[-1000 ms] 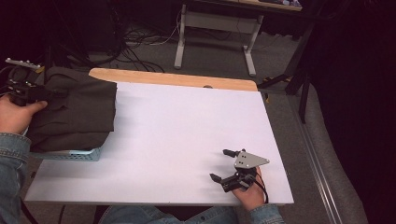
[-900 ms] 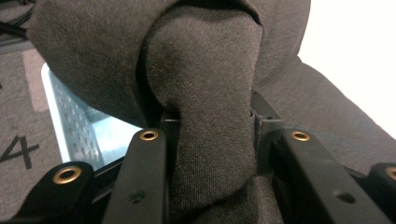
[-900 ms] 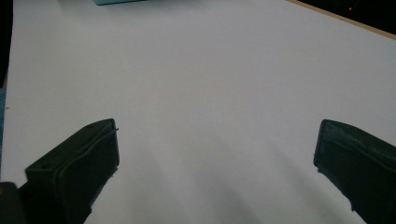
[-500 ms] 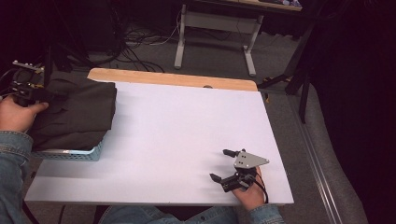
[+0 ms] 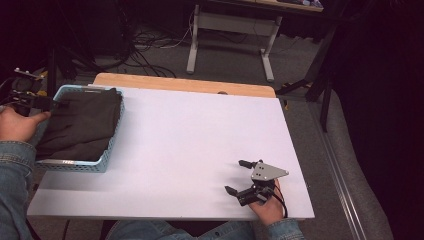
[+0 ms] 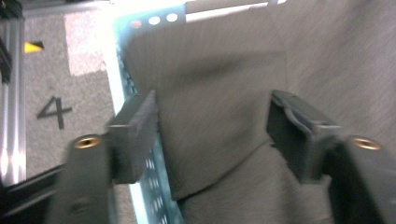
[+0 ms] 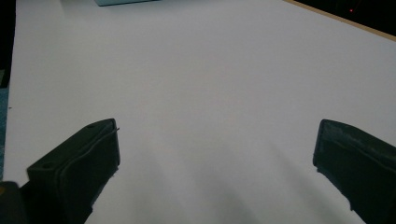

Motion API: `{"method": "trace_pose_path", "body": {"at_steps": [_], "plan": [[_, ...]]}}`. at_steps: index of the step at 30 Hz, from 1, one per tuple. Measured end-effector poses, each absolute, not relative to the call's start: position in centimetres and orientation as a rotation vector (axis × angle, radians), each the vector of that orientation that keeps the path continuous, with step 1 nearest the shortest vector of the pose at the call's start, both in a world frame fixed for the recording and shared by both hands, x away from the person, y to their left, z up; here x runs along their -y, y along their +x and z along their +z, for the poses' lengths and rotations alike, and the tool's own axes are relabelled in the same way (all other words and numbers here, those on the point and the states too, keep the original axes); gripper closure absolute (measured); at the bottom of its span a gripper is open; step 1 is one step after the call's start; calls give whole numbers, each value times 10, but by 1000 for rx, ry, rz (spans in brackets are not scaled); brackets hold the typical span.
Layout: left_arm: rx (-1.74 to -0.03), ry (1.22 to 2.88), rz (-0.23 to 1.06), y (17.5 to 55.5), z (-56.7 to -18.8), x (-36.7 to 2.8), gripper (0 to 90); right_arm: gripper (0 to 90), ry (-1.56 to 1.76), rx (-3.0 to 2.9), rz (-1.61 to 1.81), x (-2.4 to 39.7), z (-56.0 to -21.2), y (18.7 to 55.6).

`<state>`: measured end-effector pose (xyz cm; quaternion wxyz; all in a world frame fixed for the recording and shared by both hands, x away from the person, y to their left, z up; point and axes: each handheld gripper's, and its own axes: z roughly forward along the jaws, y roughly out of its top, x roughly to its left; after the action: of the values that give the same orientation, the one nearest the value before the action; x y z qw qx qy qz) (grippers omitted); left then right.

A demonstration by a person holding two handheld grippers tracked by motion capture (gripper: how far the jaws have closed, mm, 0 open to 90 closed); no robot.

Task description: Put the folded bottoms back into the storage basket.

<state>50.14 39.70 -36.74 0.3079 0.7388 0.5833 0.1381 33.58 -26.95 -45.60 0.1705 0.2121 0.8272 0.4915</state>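
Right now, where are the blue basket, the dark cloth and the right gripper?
blue basket (image 5: 75, 165): high view, near wall.
dark cloth (image 5: 85, 122): high view, folded middle.
right gripper (image 5: 239, 176): high view, between its fingers.

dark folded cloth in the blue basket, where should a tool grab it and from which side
Grip the dark folded cloth at its left edge, by the basket's left wall, coming from the left. That is where the left tool already sits: its jaws have just been opening and now stand apart around the fabric's layered fold, not pressing it. The stacked layers there probably give thickness to pinch. The right tool rests open, far across the table.

White table (image 5: 190, 145), wood strip (image 5: 180, 84) behind; cables (image 5: 150, 40), possibly a desk frame (image 5: 230, 30).
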Motion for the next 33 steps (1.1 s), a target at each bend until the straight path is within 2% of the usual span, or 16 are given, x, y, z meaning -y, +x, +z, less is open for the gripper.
{"method": "trace_pose_path", "body": {"at_steps": [2, 8, 20, 24, 33], "plan": [[-1556, 1943, 385, 501, -366, -396, 268, 11, 605, -2349, 1397, 270, -456, 336], [-1513, 1966, 390, 498, -362, -382, 270, 11, 604, -2348, 1394, 269, -456, 336], [-1313, 2055, 319, 476, -350, -336, 359, 11, 603, -2348, 1390, 269, -456, 336], [-1243, 2071, 246, 466, -347, -322, 391, 11, 603, -2349, 1389, 269, -456, 336], [-1136, 2108, 242, 443, -341, -298, 419, 11, 604, -2350, 1389, 269, -456, 336]]}}
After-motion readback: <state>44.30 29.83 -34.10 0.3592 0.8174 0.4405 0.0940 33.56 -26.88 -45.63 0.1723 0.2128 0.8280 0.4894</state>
